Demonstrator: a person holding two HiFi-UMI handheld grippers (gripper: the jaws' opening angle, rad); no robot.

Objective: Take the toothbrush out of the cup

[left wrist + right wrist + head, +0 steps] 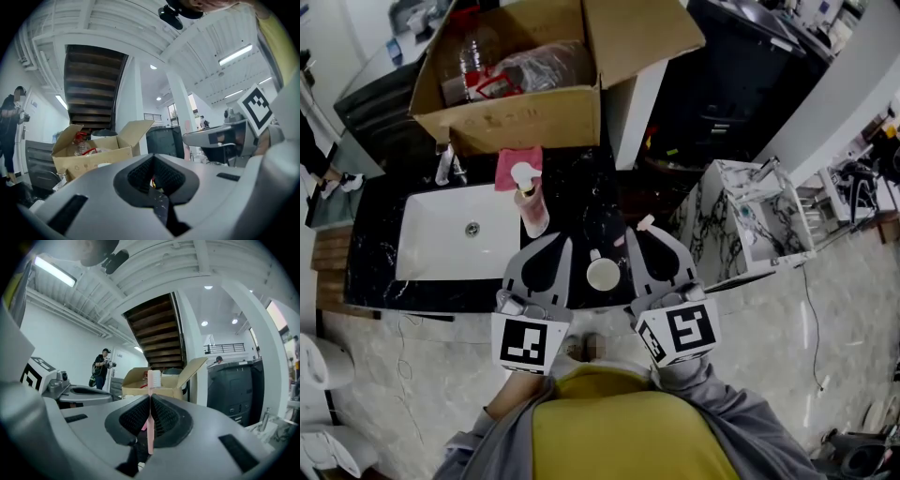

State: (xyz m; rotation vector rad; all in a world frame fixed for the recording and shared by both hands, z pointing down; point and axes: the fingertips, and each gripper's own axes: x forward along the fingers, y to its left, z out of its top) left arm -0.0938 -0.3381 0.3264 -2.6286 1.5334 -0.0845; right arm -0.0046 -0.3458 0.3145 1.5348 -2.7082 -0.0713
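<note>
A white cup [603, 273] stands on the black marble counter [581, 178], between my two grippers. In the right gripper view the pink toothbrush [150, 404] stands upright, white bristle head on top, with my right gripper [150, 398] shut on its handle. From the head view its pink end [645, 223] pokes out past the right gripper [631, 236], just right of the cup and apart from it. My left gripper [566, 241] is left of the cup. Seen from the left gripper view [153, 165], its jaws are together with nothing held.
A white sink [441, 248] with a faucet [445, 165] lies to the left. A pump bottle [531, 202] and a pink cloth [517, 161] stand behind the cup. An open cardboard box [525, 117] fills the back. A marble cabinet [727, 202] stands right. A person [101, 369] stands far off.
</note>
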